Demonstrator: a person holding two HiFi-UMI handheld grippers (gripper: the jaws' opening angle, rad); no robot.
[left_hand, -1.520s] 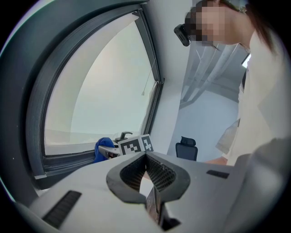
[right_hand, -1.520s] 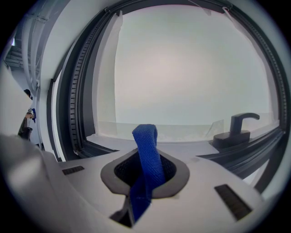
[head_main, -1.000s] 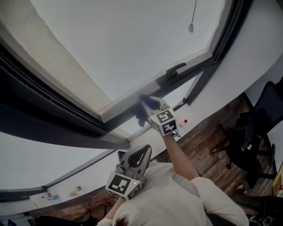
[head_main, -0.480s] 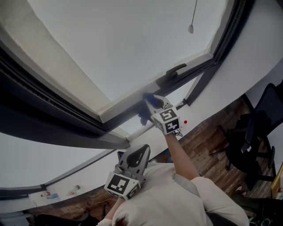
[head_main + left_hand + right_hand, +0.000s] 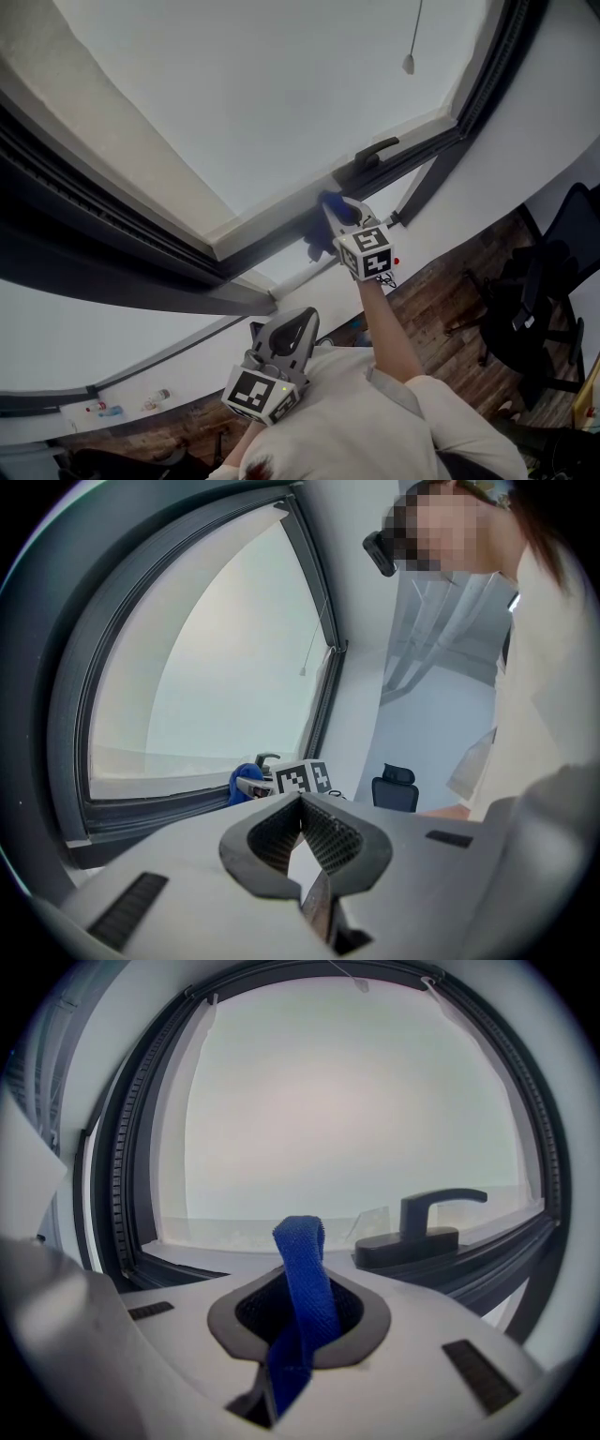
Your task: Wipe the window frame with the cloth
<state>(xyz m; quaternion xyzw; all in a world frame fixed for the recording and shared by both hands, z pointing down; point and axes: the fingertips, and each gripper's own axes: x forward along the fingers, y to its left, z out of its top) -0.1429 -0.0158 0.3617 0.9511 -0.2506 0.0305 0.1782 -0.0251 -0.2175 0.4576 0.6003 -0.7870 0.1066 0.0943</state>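
The blue cloth (image 5: 304,1290) stands up as a folded strip, pinched between the jaws of my right gripper (image 5: 298,1335). In the head view that right gripper (image 5: 336,216) presses the blue cloth (image 5: 332,206) against the dark lower rail of the window frame (image 5: 272,239), just left of the black window handle (image 5: 373,152). My left gripper (image 5: 292,328) hangs low by the person's chest, away from the window, shut with nothing in it. From the left gripper view the left gripper (image 5: 305,850) faces the cloth (image 5: 242,782) on the rail.
The black handle (image 5: 424,1222) sits right of the cloth on the rail. A blind cord pull (image 5: 409,63) hangs before the glass. A dark side post (image 5: 487,75) bounds the pane at right. An office chair (image 5: 548,281) stands on the wood floor behind.
My right gripper has slid the cloth rightward along the lower rail, closer to the handle. The left gripper has stayed where it was.
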